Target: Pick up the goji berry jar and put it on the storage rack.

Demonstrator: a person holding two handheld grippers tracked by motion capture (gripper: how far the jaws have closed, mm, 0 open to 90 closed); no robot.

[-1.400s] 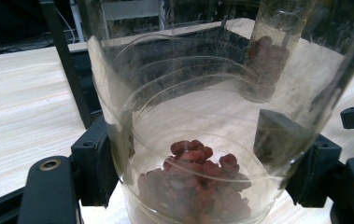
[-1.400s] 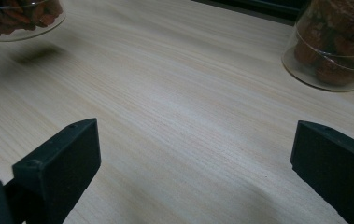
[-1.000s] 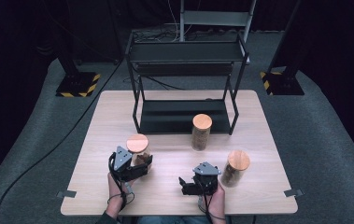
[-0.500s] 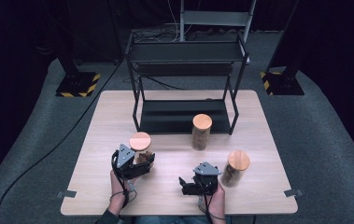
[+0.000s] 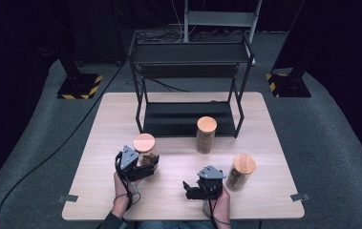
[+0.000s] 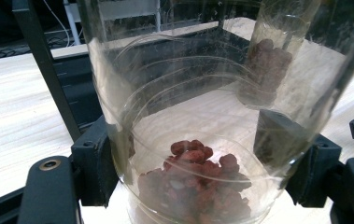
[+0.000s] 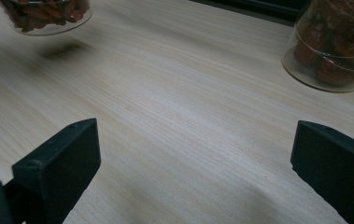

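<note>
The left gripper (image 5: 143, 164) clamps an upright jar (image 5: 145, 149) lifted off the table, the shelf rack (image 5: 188, 119) ahead and to its right, while the right gripper (image 5: 195, 188) rests spread wide, empty.

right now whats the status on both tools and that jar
Left tool clamped on the jar, lifted off the table. Right tool open, empty, low over bare wood. Shelf rack ahead; two more jars stand apart.

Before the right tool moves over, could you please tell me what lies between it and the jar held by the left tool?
Only bare tabletop separates the right tool from the held jar, as the right gripper view shows.
</note>
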